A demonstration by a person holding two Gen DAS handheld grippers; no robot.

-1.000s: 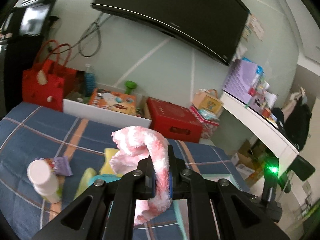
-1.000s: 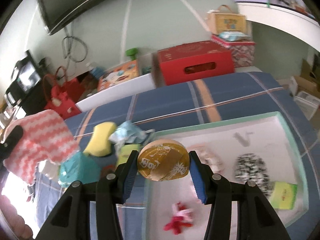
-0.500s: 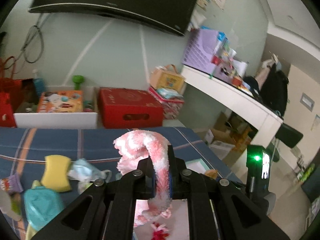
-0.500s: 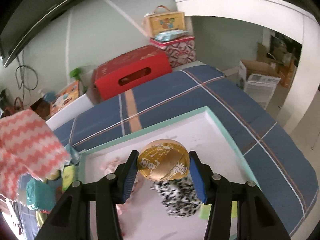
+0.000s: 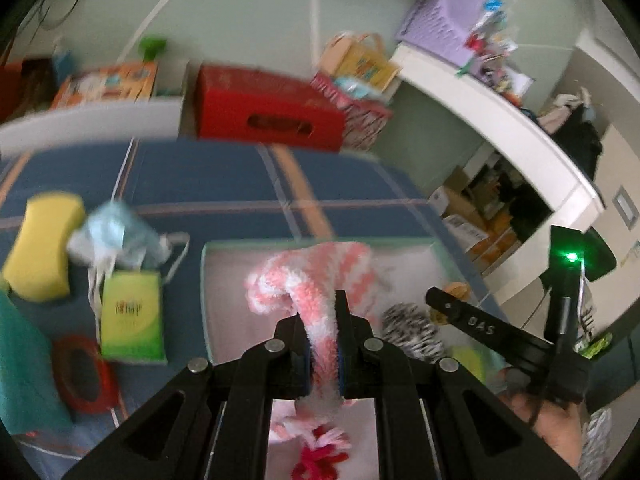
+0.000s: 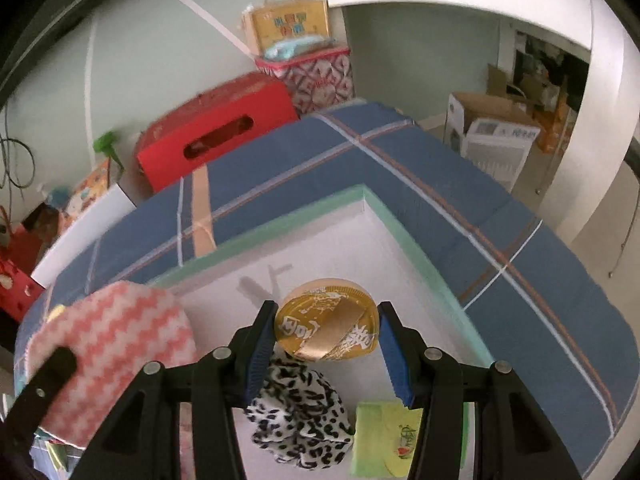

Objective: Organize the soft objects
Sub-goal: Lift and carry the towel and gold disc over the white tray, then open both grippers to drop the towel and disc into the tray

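Your left tongs (image 5: 321, 350) were clamped on a pink-and-white fluffy cloth (image 5: 316, 280) and your right tongs (image 6: 326, 350) gripped a gold foil disc (image 6: 326, 330), both above the green-rimmed tray (image 6: 404, 232) already holding a leopard-print scrunchie (image 6: 298, 420), while a yellow sponge (image 5: 40, 246) and face mask (image 5: 114, 236) lay unsorted on the bed (image 5: 208, 176).

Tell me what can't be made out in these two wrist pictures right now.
- Left wrist view: the red and white item in the tray is half hidden behind the left gripper and its pink and white cloth.
- Left wrist view: the face mask and red box are motion-blurred.
- Right wrist view: the print on the green packet is cut off by the right gripper's fingers holding the gold tin.
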